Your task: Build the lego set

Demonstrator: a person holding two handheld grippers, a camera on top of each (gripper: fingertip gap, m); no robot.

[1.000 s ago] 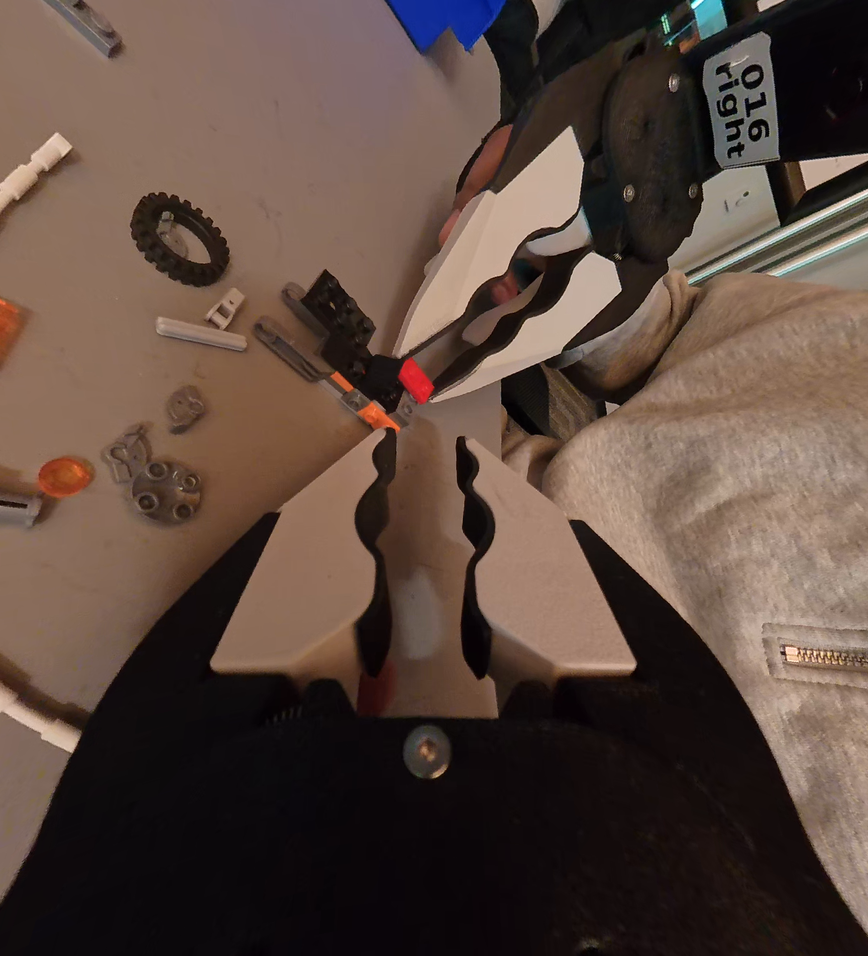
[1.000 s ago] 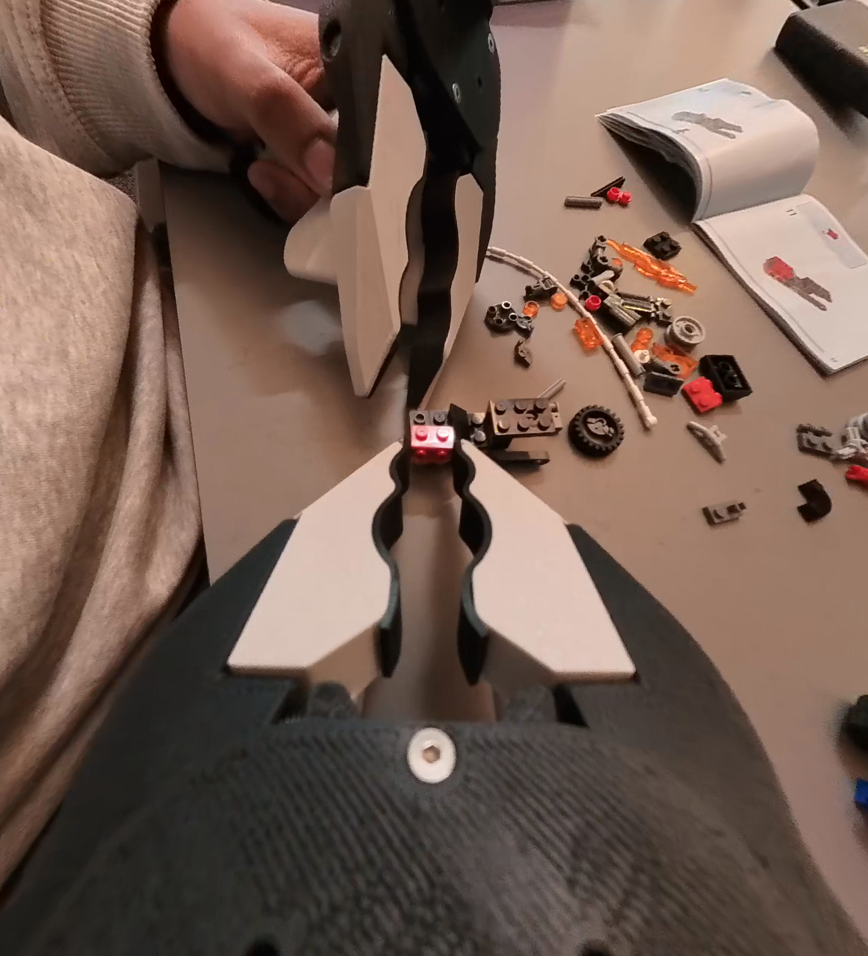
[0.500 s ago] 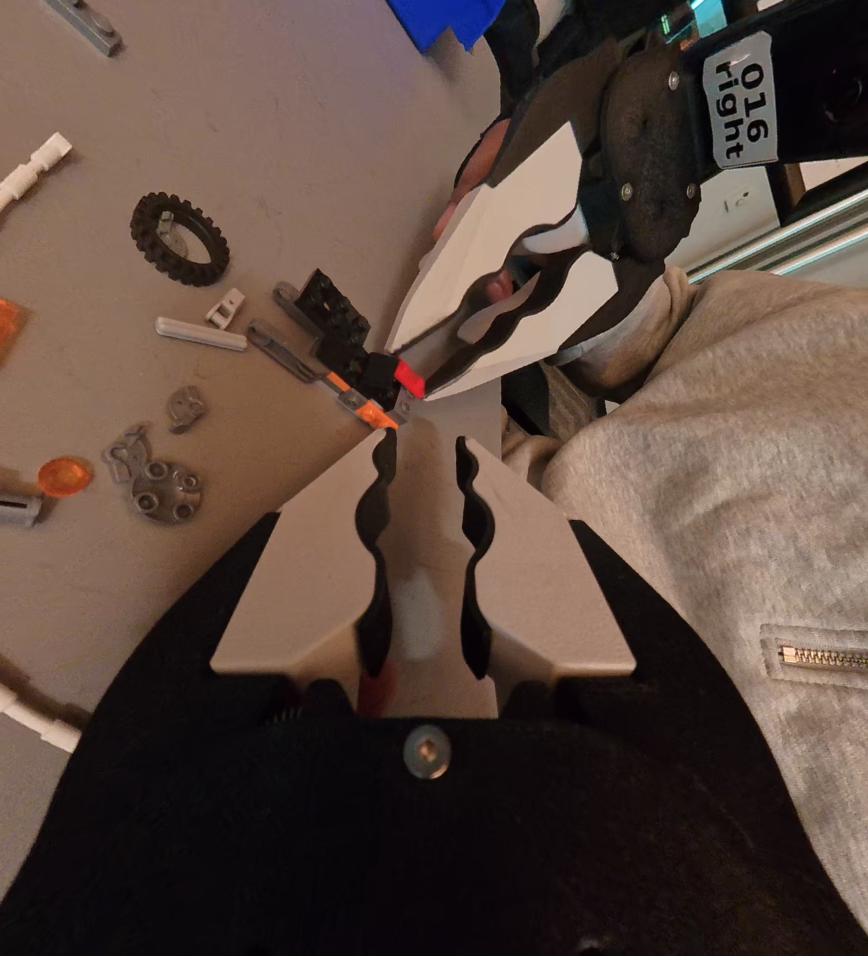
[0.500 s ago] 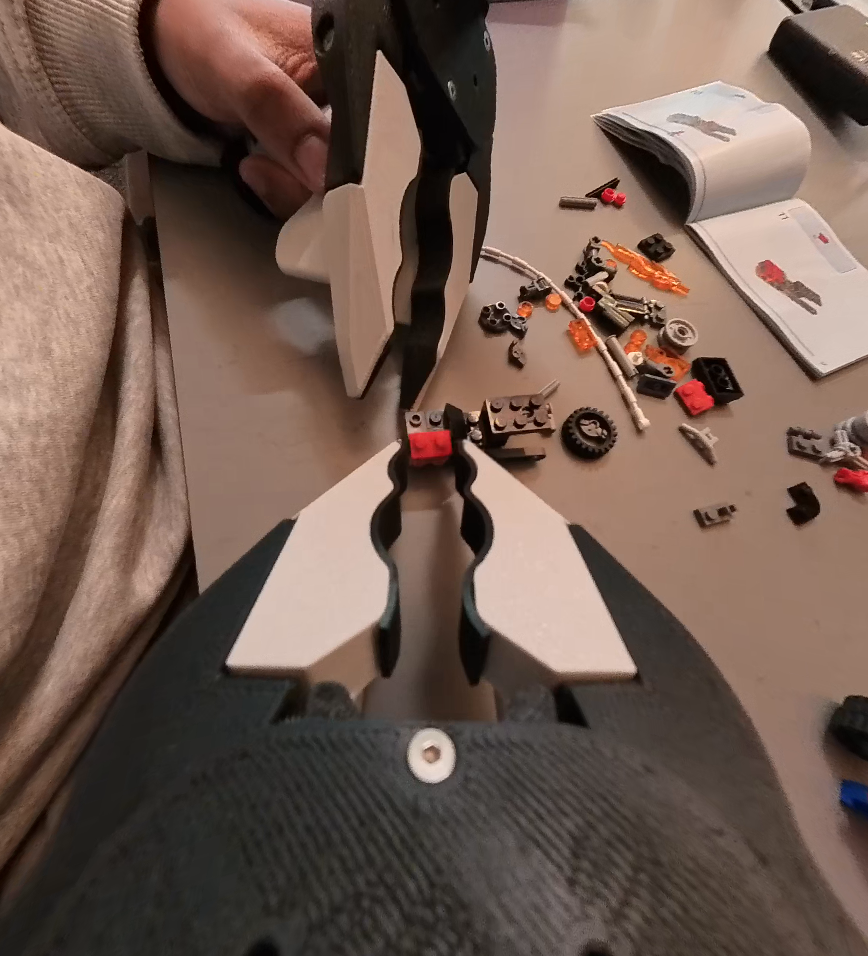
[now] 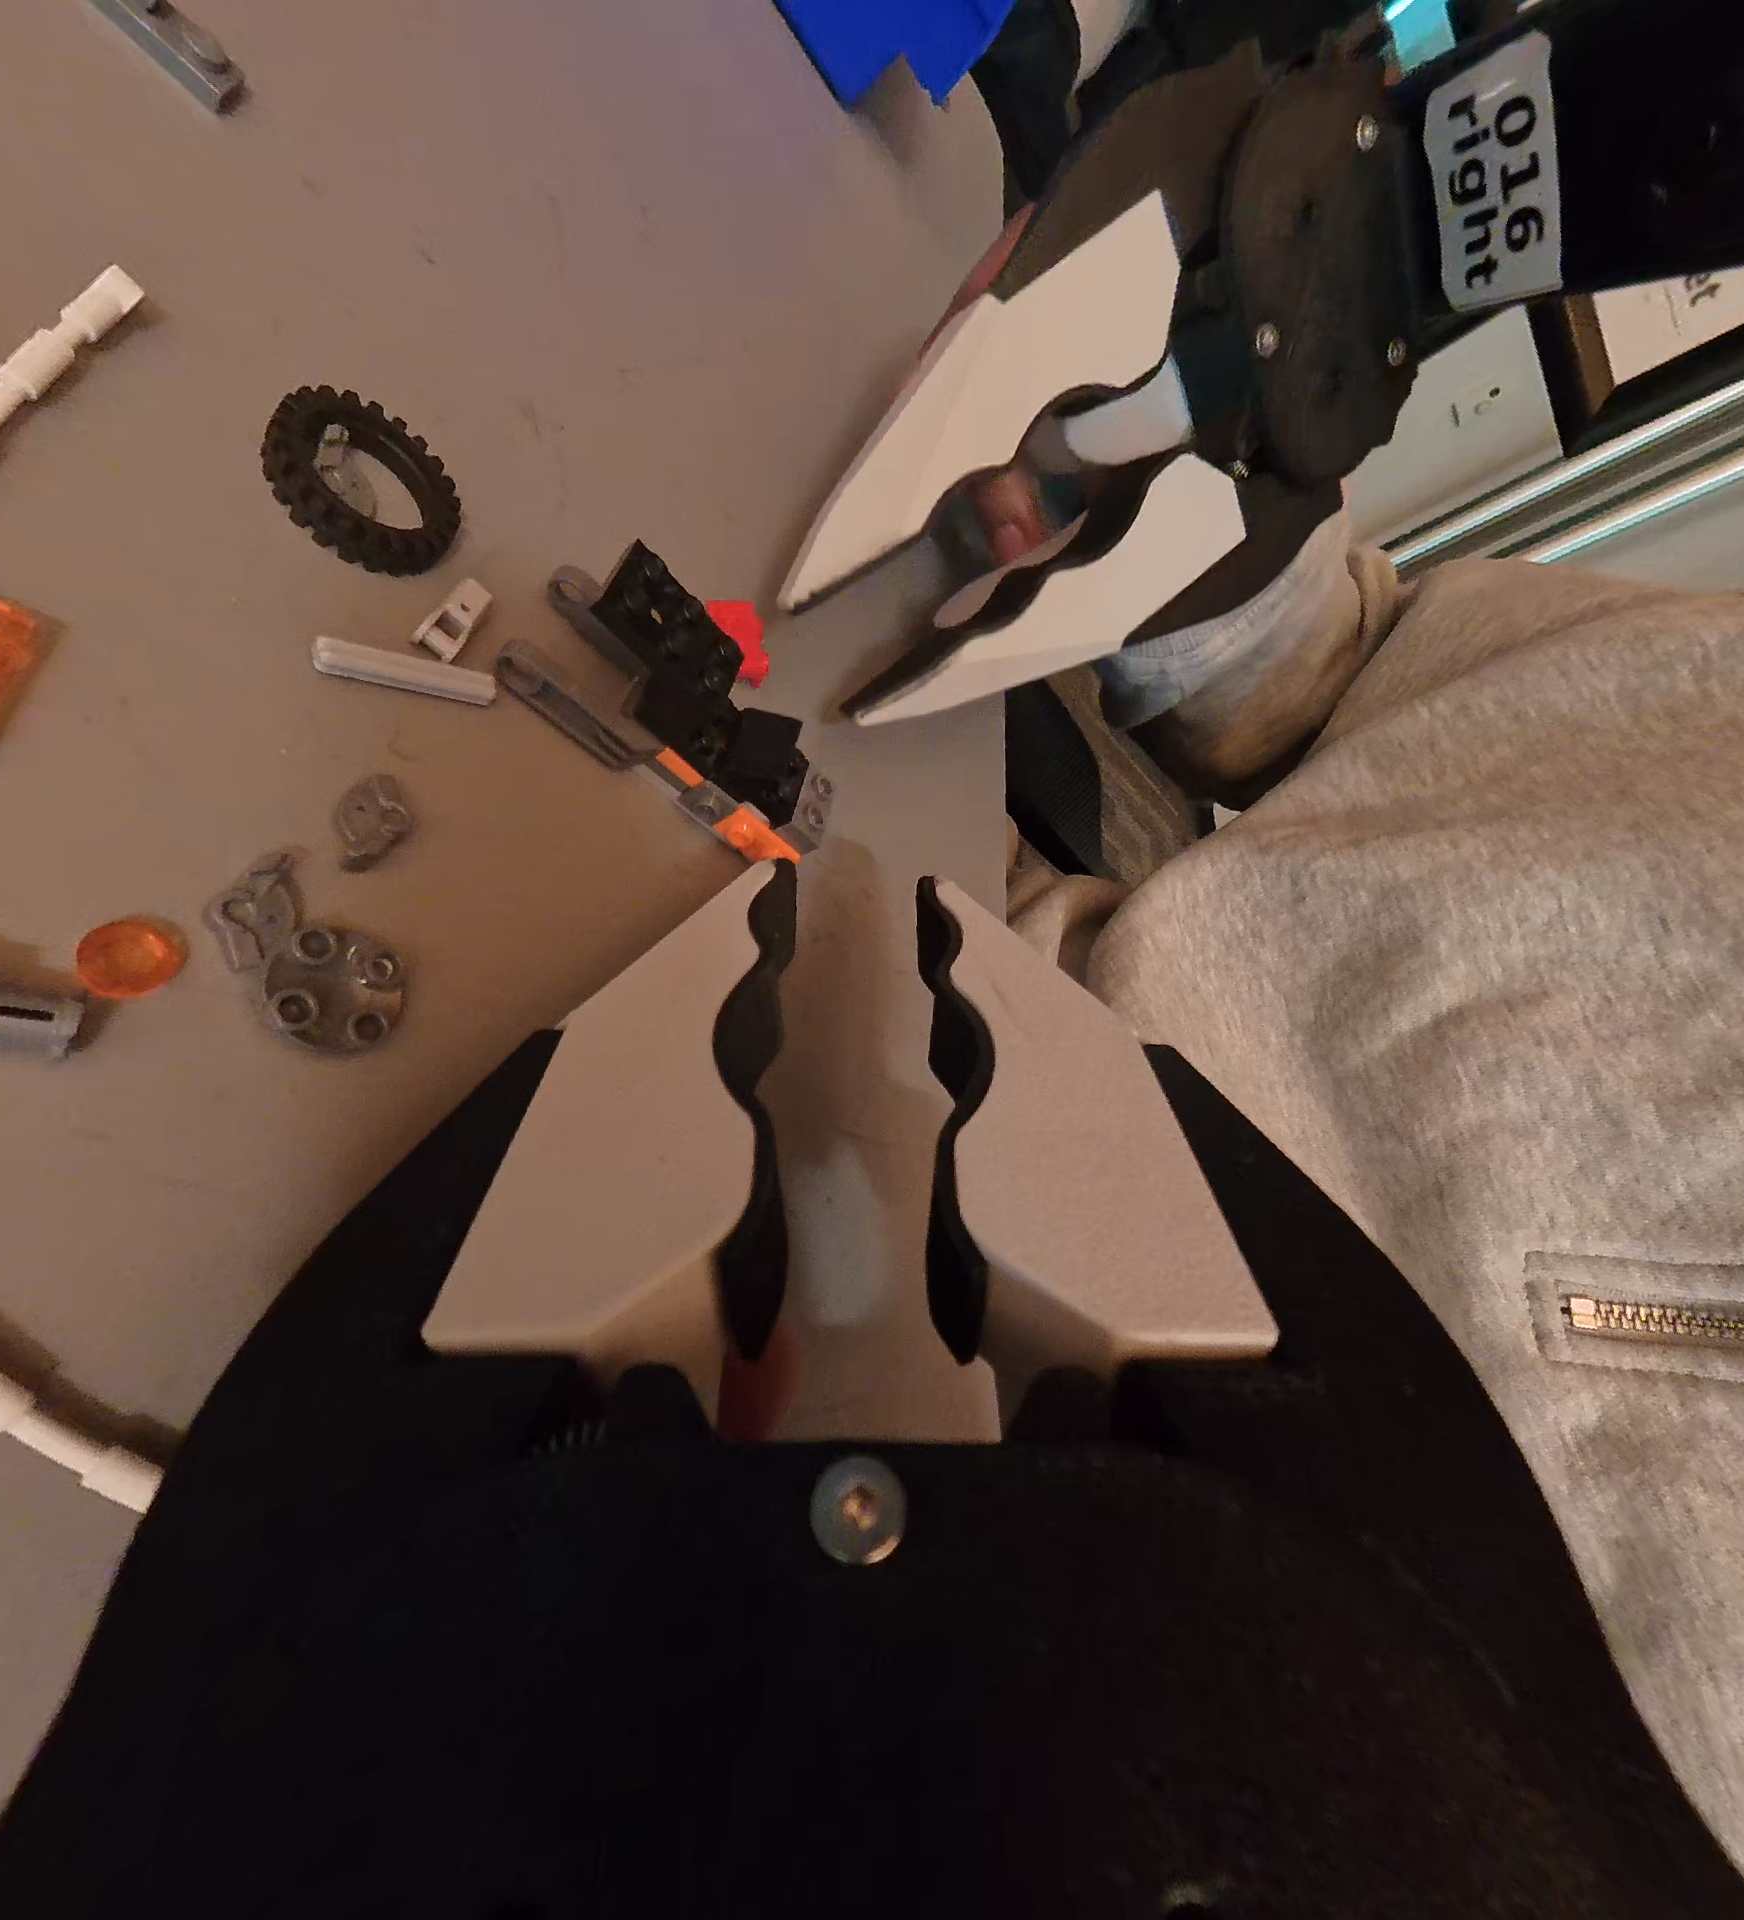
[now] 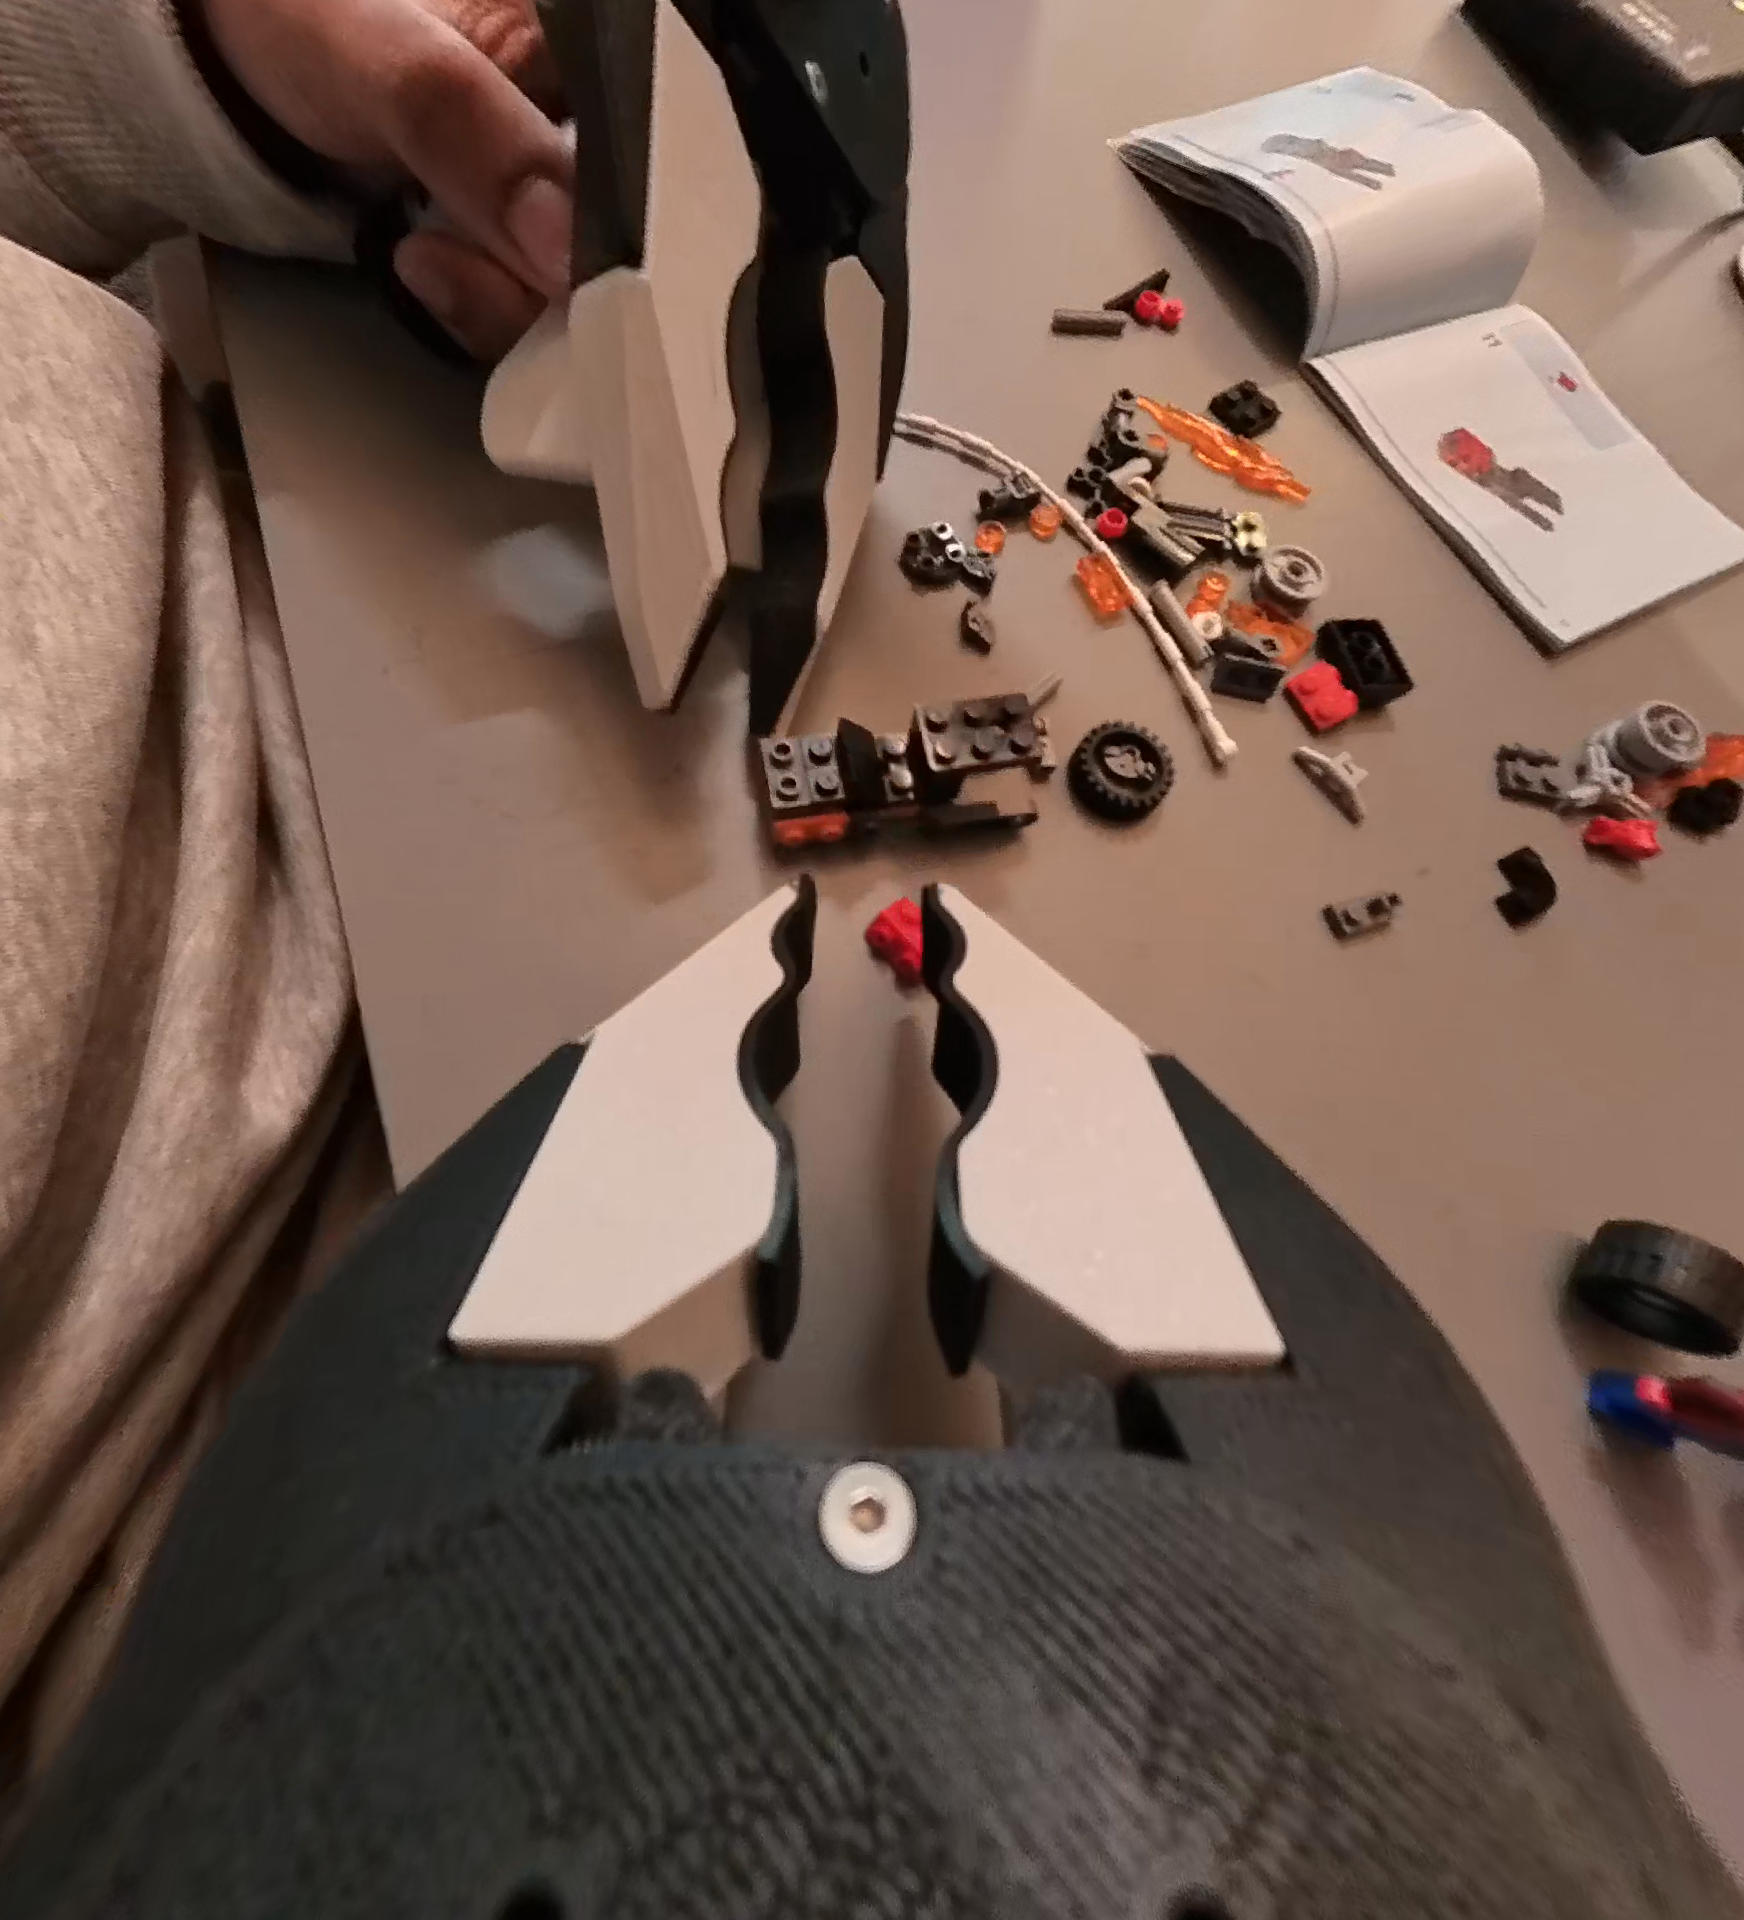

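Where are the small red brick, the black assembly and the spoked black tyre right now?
small red brick (image 6: pixel 894 935), right wrist view, on its studded top.
black assembly (image 6: pixel 899 774), right wrist view, on its middle section.
spoked black tyre (image 5: pixel 361 480), left wrist view, on its inner hub.

Two close, opposed wrist views, shared black assembly (image 5: pixel 707 681) (image 6: pixel 899 774)
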